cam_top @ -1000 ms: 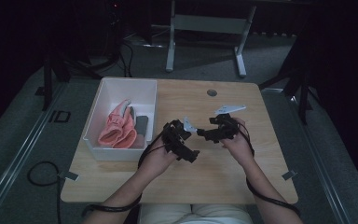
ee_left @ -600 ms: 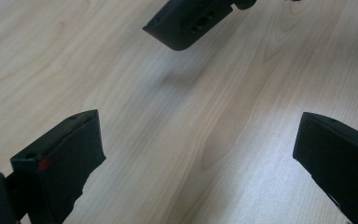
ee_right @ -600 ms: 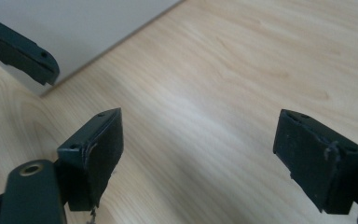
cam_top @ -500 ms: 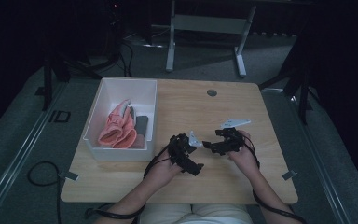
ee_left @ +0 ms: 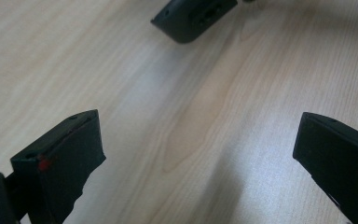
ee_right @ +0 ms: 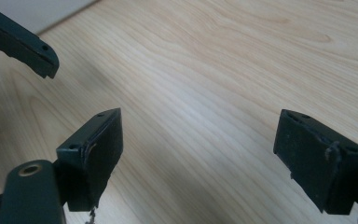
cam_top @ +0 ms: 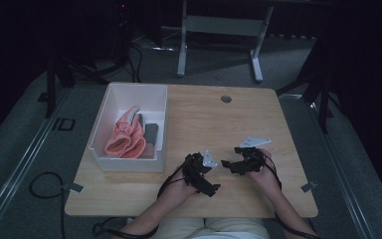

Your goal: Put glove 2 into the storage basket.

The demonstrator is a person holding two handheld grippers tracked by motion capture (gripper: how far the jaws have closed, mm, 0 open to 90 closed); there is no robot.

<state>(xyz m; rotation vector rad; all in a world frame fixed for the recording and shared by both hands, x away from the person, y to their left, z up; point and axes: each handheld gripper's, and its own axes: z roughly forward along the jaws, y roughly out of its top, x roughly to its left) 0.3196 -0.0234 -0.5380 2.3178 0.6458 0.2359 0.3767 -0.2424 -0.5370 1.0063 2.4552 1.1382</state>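
High view: your left black two-jaw gripper (cam_top: 205,172) and right black two-jaw gripper (cam_top: 236,164) sit low over the bare front of the pale wooden table (cam_top: 204,119), tips facing, near each other but apart. Your forearms are cut off at the bottom edge. The white rectangular plastic bin (cam_top: 110,109) stands well to the left, holding crumpled salmon-pink fabric gloves (cam_top: 127,138) and a grey item beside them (too dim to identify). No legible writing anywhere.

Left gripper view: jaws spread wide, grasping nothing; bare wood grain between them. The other gripper's jaw tip enters at top, mostly cropped.

Right gripper view: jaws likewise released, empty; the bin's corner barely shows at top left.
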